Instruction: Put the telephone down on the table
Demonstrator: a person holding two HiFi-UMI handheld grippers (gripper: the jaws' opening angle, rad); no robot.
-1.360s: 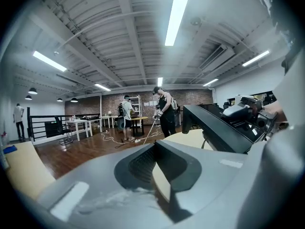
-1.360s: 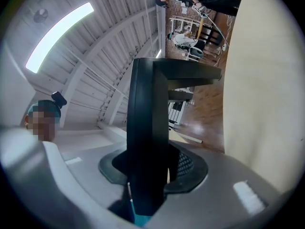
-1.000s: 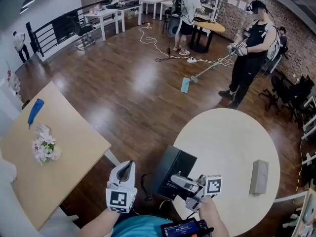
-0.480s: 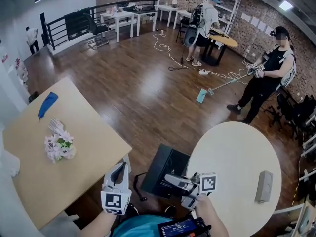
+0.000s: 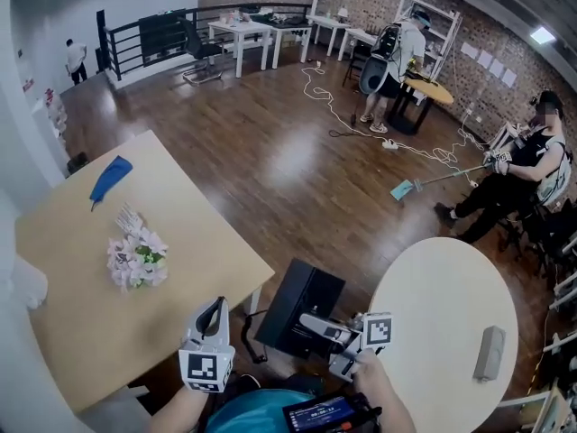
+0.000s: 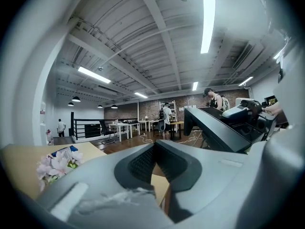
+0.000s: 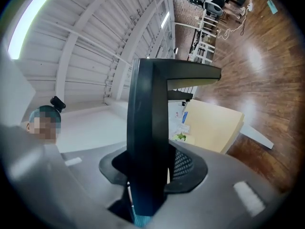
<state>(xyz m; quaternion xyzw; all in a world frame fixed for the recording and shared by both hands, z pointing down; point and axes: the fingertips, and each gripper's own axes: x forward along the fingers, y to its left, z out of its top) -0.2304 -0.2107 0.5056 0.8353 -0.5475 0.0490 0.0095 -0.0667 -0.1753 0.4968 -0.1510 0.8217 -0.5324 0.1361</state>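
**Head view.** The right tool (image 5: 317, 326) is clenched on the black telephone (image 5: 299, 303), which juts ahead of it and is held clear of the round bench (image 5: 446, 332) to the tool's right. The left tool (image 5: 214, 309) is beside it, to the left.

**Left gripper view.** The left tool's jaws are closed and hold nothing. The telephone (image 6: 214, 128) is to its right.

**Right gripper view.** The telephone (image 7: 147, 128) stands clamped between the jaws.
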